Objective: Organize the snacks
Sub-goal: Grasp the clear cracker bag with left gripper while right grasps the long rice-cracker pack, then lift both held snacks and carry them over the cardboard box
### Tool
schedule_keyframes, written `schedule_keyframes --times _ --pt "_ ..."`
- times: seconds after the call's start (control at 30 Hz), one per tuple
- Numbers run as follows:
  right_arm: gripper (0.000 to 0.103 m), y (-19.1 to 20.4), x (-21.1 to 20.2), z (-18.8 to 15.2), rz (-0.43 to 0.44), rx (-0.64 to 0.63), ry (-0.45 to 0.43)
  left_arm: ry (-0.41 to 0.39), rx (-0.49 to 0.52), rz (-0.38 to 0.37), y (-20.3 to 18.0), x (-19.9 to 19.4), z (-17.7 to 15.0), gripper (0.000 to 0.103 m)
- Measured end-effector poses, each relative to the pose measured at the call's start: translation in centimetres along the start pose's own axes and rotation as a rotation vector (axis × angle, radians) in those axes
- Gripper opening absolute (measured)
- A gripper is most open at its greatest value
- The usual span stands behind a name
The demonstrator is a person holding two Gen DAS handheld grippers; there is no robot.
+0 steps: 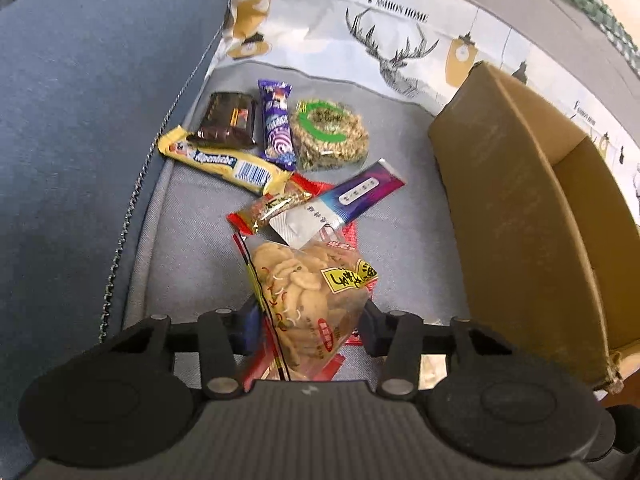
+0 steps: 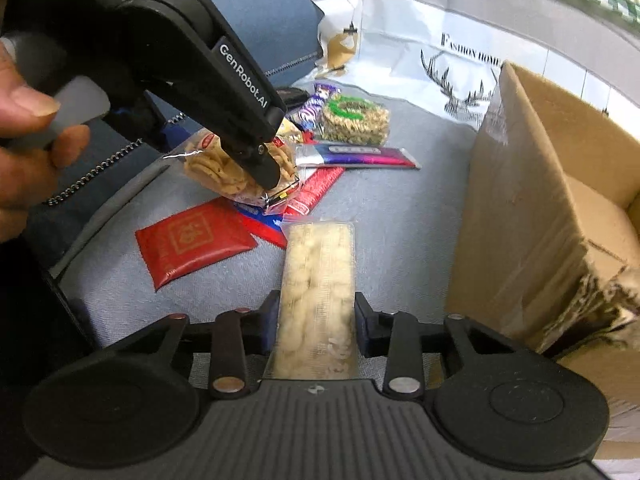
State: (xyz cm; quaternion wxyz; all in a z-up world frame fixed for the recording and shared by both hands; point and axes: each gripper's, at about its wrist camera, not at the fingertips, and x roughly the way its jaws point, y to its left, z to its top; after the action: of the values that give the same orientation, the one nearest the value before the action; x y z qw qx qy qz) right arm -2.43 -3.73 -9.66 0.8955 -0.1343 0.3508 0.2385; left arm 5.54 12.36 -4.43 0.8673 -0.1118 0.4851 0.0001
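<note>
My left gripper (image 1: 308, 320) is shut on a clear bag of pale crackers (image 1: 308, 284) with red print, held above the grey sofa seat (image 1: 192, 256). In the right wrist view the left gripper (image 2: 272, 184) shows at upper left with the cracker bag (image 2: 216, 168) in it. My right gripper (image 2: 316, 316) is shut on a long clear pack of pale biscuits (image 2: 320, 272). A cardboard box (image 1: 532, 208) stands open to the right; it also shows in the right wrist view (image 2: 532, 208).
On the seat lie a yellow bar (image 1: 224, 160), a dark brown pack (image 1: 228, 120), a purple wrapper (image 1: 276, 124), a round noodle pack (image 1: 328, 132), a purple-pink flat pack (image 1: 352, 196) and a red packet (image 2: 192, 244). A blue cushion (image 1: 88, 120) is left.
</note>
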Motion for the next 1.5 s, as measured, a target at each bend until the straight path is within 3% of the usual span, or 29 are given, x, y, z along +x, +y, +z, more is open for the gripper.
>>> schedule_keyframes --times 0.33,0.57,0.8,1.0,1.13,1.3,1.5 --pt "0.038 1.2 -4.1 0.0 -0.02 -0.075 -0.146 -0.237 -0.064 -0.006 1.2 -4.6 -1.0 0.051" --pt "0.038 0.0 -8.6 1.0 -0.029 -0.083 -0.286 -0.332 -0.076 0.0 0.8 -6.3 -1.4 0.051" --pt "0.038 -5.2 -13.1 2.4 -0.066 0.002 -0.424 -0.409 -0.089 -0.039 0.2 -7.4 -1.6 0.051" --pt "0.038 -11.8 -15.1 3.0 -0.146 0.024 -0.517 -0.453 0.017 -0.072 -2.7 -7.8 -1.6 0.051" --pt "0.038 -16.3 -15.0 3.0 -0.219 0.088 -0.531 -0.464 0.092 -0.053 -4.8 -7.7 -1.6 0.051" --pt "0.038 -19.7 -14.8 2.2 -0.275 0.185 -0.532 -0.512 0.094 -0.068 -6.3 -8.0 -1.4 0.051" --pt "0.038 -21.6 -14.5 1.9 -0.305 0.231 -0.532 -0.596 0.071 -0.155 -8.6 -9.0 -0.8 0.051"
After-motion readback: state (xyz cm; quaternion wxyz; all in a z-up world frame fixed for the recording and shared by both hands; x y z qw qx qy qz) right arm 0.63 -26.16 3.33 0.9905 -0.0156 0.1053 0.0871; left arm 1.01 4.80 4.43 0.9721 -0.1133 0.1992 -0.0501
